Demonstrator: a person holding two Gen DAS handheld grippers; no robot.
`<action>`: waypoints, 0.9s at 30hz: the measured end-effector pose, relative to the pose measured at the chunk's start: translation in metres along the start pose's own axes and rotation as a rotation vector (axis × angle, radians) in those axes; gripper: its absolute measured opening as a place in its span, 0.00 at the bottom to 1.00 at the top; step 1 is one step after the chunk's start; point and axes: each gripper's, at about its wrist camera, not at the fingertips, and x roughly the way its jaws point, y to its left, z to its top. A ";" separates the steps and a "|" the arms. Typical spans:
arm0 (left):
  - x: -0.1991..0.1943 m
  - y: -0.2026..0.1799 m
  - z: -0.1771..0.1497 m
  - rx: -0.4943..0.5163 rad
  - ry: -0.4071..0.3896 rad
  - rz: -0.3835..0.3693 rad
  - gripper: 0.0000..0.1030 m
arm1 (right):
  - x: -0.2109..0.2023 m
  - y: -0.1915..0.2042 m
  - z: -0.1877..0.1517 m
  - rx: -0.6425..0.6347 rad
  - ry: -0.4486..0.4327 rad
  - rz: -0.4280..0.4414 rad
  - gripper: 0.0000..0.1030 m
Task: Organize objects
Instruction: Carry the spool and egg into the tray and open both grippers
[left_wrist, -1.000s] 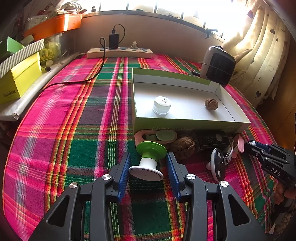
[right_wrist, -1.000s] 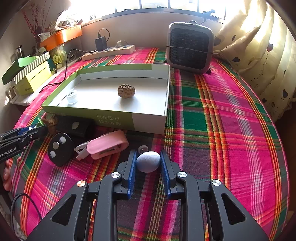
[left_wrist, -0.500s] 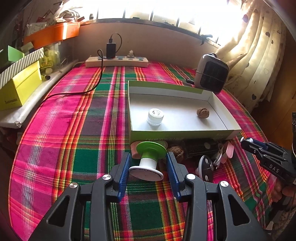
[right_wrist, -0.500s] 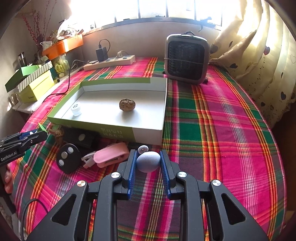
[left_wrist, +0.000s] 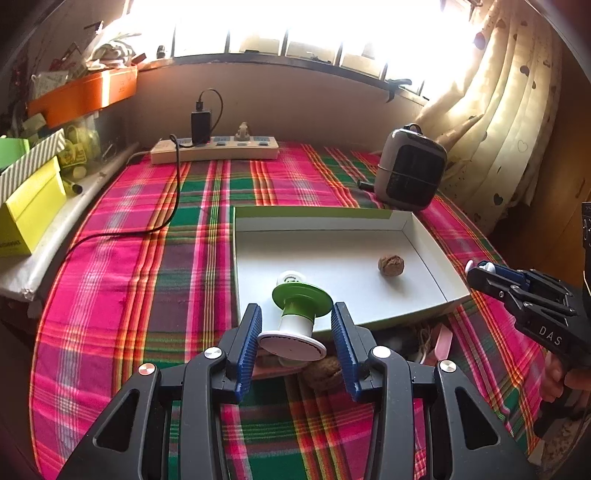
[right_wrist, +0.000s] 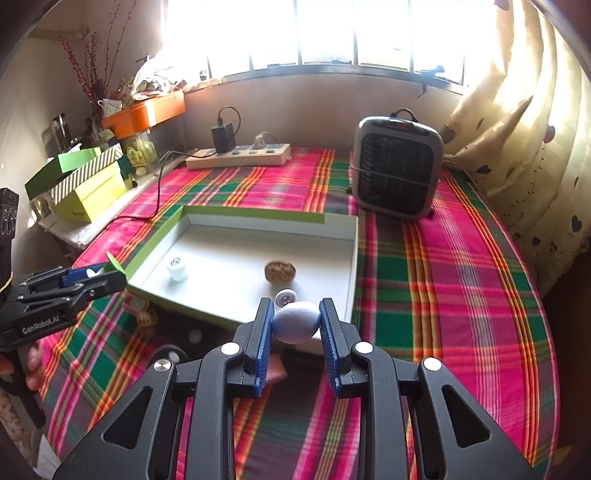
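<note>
My left gripper (left_wrist: 295, 319) is shut on a green-and-white spool (left_wrist: 297, 317) and holds it above the near edge of the shallow white box (left_wrist: 332, 243). My right gripper (right_wrist: 296, 317) is shut on a pale blue egg-shaped ball (right_wrist: 296, 322), lifted over the box's near right corner (right_wrist: 351, 258). Inside the box lie a walnut (right_wrist: 280, 272) and a small white cap (right_wrist: 176, 267); both also show in the left wrist view, the walnut (left_wrist: 390, 264) and the cap (left_wrist: 289, 276). The right gripper shows in the left wrist view (left_wrist: 480, 269), the left one in the right wrist view (right_wrist: 107, 275).
Loose items lie in front of the box: a walnut (left_wrist: 323, 369), a pink object (left_wrist: 441, 341), a dark remote (right_wrist: 170, 356). A small heater (right_wrist: 397, 170) and a power strip (right_wrist: 238, 157) stand at the back. Yellow and green boxes (right_wrist: 88, 184) sit left of the plaid table.
Both grippers have risen and moved forward with their objects, from table level among the loose items to above the box's near edge.
</note>
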 end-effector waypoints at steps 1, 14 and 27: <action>0.002 -0.001 0.003 0.007 0.001 -0.001 0.36 | 0.002 0.002 0.003 -0.002 -0.001 0.005 0.25; 0.050 0.001 0.037 0.020 0.038 -0.005 0.36 | 0.050 0.020 0.037 -0.039 0.036 0.051 0.25; 0.089 0.006 0.053 0.017 0.083 0.002 0.36 | 0.106 0.017 0.055 -0.039 0.124 0.030 0.25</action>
